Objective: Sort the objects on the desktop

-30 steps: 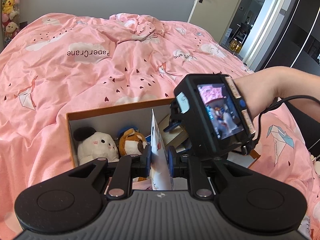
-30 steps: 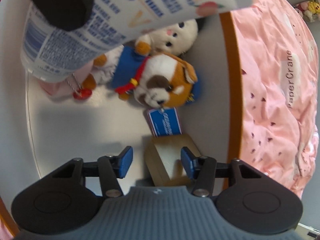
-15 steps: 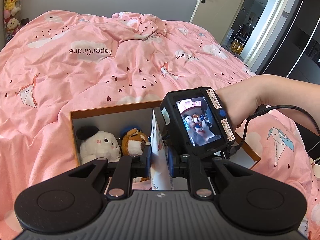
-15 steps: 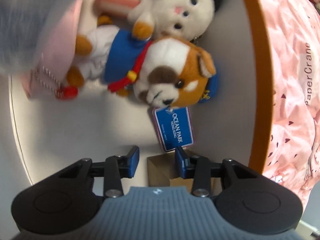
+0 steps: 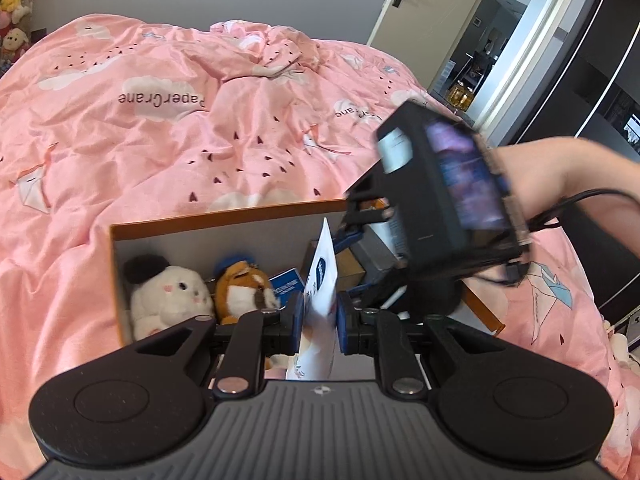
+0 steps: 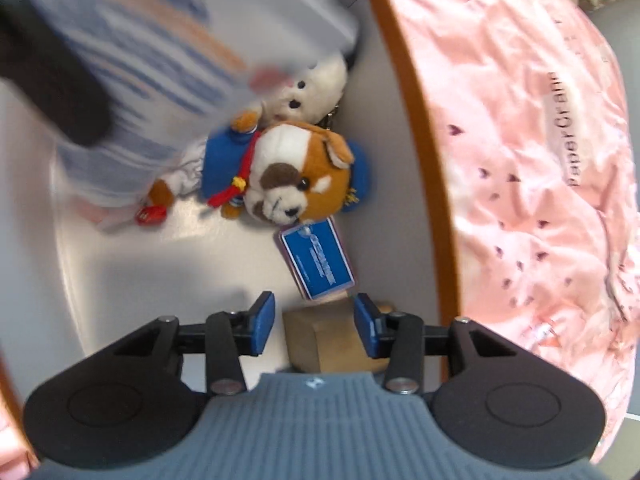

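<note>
Released, right hand-held gripper (image 6: 314, 324) wide over box's (image 6: 420, 152) block (image 6: 328, 340); left (image 5: 318, 316) pinching tube (image 5: 320, 292).

We note the right gripper (image 6: 314, 323) has parted its fingers again and drawn back from the brown block (image 6: 328, 338), which lies loose between them; seen from the left wrist, its body (image 5: 440, 208) has risen above the orange box (image 5: 224, 222).

"PaperCrane" is printed in dark letters on the pink patterned duvet cover (image 5: 160, 100), upside down in the left wrist view. Lettering on the blue rectangular hang tag (image 6: 318, 258) is blurred and unreadable.
</note>
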### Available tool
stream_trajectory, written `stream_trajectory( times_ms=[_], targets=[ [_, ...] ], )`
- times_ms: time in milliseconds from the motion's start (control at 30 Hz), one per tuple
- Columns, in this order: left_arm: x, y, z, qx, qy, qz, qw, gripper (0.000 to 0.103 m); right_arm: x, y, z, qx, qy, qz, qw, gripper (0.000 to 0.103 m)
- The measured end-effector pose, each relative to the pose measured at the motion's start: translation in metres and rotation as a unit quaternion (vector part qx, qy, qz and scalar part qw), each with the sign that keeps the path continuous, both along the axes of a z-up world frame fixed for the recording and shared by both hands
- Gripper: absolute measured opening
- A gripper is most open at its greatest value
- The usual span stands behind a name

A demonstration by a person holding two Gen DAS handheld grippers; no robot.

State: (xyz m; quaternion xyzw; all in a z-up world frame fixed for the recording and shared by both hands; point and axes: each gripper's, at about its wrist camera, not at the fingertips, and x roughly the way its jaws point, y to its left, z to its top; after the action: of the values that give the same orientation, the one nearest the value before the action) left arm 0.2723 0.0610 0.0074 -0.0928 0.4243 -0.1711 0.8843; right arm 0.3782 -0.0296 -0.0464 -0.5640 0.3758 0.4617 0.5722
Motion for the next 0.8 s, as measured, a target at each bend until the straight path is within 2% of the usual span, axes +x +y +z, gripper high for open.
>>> stream_trajectory(
  times_ms=[133,233,333,500,667,800],
  targets=[
    [0.010,-0.017,-0.011,-0.022,0.015,-0.012,0.9996,0.019,-0.008,-0.022,0.022,0.011,-0.005,-0.009,1.000,0.046],
    [0.017,-0.027,-0.022,-0.031,0.032,-0.007,0.9990,0.018,-0.020,-0.036,0.027,0.014,-0.006,-0.016,1.000,0.046],
    [0.029,-0.036,-0.034,-0.014,0.047,-0.004,0.9988,0.018,-0.030,-0.051,0.029,0.013,-0.010,-0.017,1.000,0.046],
    [0.062,-0.043,-0.044,0.019,0.075,-0.004,0.9970,0.018,-0.035,-0.059,0.015,0.015,-0.015,-0.029,0.999,0.046],
    [0.093,-0.052,-0.050,0.065,0.070,0.015,0.9953,0.018,-0.030,-0.054,0.002,0.029,-0.028,-0.044,0.998,0.046],
    [0.109,-0.054,-0.058,0.076,0.070,0.042,0.9937,0.017,-0.025,-0.052,0.001,0.036,-0.028,-0.048,0.998,0.046]
  ],
)
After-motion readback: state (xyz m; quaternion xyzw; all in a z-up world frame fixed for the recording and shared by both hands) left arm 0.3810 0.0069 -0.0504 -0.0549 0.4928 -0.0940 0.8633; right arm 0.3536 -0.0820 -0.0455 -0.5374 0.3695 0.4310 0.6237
